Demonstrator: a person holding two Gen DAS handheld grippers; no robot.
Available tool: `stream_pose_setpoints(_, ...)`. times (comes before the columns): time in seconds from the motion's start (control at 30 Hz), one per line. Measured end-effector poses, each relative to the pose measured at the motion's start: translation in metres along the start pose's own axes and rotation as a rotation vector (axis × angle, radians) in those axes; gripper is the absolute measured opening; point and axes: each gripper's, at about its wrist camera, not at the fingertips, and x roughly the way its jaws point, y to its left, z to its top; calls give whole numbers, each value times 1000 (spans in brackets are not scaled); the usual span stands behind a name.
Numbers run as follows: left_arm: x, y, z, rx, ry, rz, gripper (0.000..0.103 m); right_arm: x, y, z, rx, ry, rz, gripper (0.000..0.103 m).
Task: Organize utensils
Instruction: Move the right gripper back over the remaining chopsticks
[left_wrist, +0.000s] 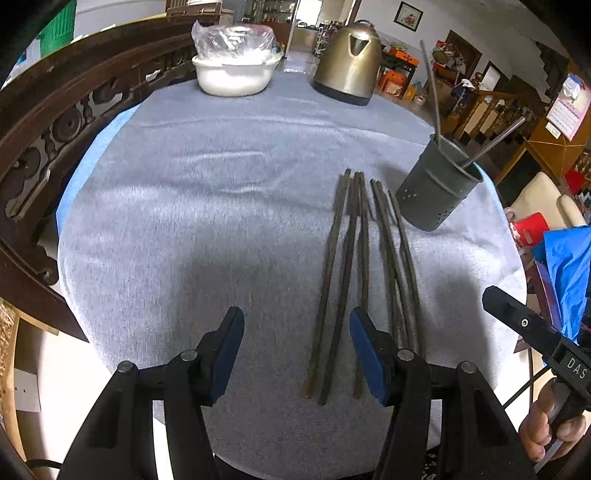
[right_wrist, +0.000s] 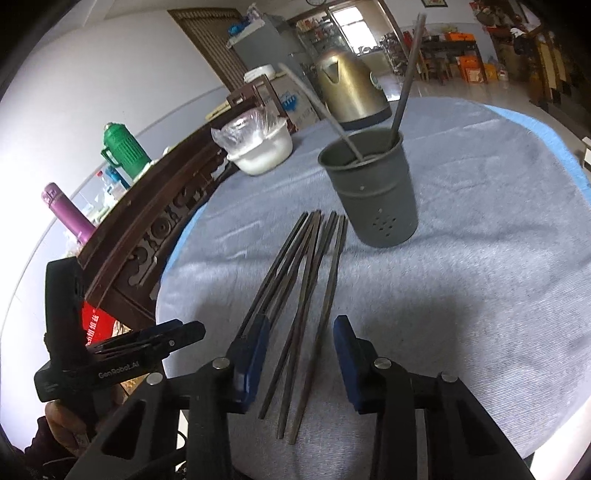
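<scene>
Both tools hover low at the near edge of the round worktop (left_wrist: 221, 177), and neither has anything in hand: the left gripper (left_wrist: 297, 356) has its jaws spread wide and empty, and the right gripper (right_wrist: 301, 363) is just as wide, with the near ends of the loose chopsticks (right_wrist: 306, 280) lying on the grey cloth between its blue pads. That fan of dark chopsticks runs from the near edge up toward the grey perforated utensil holder (right_wrist: 373, 195), which stands upright just beyond their far tips with two metal chopsticks (right_wrist: 404, 77) already leaning inside. This looks like the pick-up step, several sticks yet to go. Next move, I'd say: drop the right jaws onto one stick, pinch it cleanly without dragging its neighbours, then tip it upright over the holder's mouth.
</scene>
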Motion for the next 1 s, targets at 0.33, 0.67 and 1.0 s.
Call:
stream_pose_setpoints(0.33,18,13,2,-28,53,16,61,19,-6,1,28,57,-35,40)
stream_pose_setpoints(0.67,36,9,25,-19,72,-17,60,44,-15,20,56,93,-60,37)
stream_pose_setpoints(1.0,58,12,40,-38,126,-21,57,76,-16,31,56,155,-115,20)
